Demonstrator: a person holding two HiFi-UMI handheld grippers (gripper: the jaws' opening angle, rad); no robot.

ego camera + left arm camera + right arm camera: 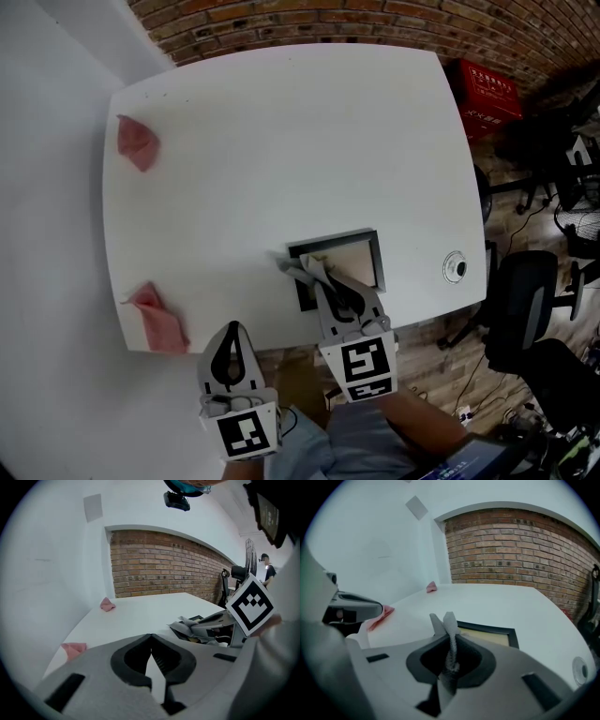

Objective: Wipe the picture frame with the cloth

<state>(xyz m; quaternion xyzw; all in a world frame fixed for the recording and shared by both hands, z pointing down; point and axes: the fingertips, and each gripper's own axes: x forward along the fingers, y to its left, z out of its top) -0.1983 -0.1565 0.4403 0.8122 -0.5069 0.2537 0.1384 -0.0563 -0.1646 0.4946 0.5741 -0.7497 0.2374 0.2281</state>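
At the near edge of the white desk (281, 141), the right tongs (314, 274) pinch a grey cloth (296, 269) against the black-rimmed picture frame (342, 241). Wiping appears under way, with strokes across the pane likely next. The left tongs (232, 330) hang closed and empty.

Your left gripper (232, 328) and right gripper (314, 270) are pale grey plastic shells that taper toward the tips. Each has a black teardrop-shaped hollow lined with dark ribbed pads (159, 661), and narrow dark slots (65, 692) are cut into the shell on either side. Behind each shell sits a white cube printed with black square markers, the left marker cube (246, 433) and the right marker cube (364, 364), and you wear a grey-blue garment (352, 441).
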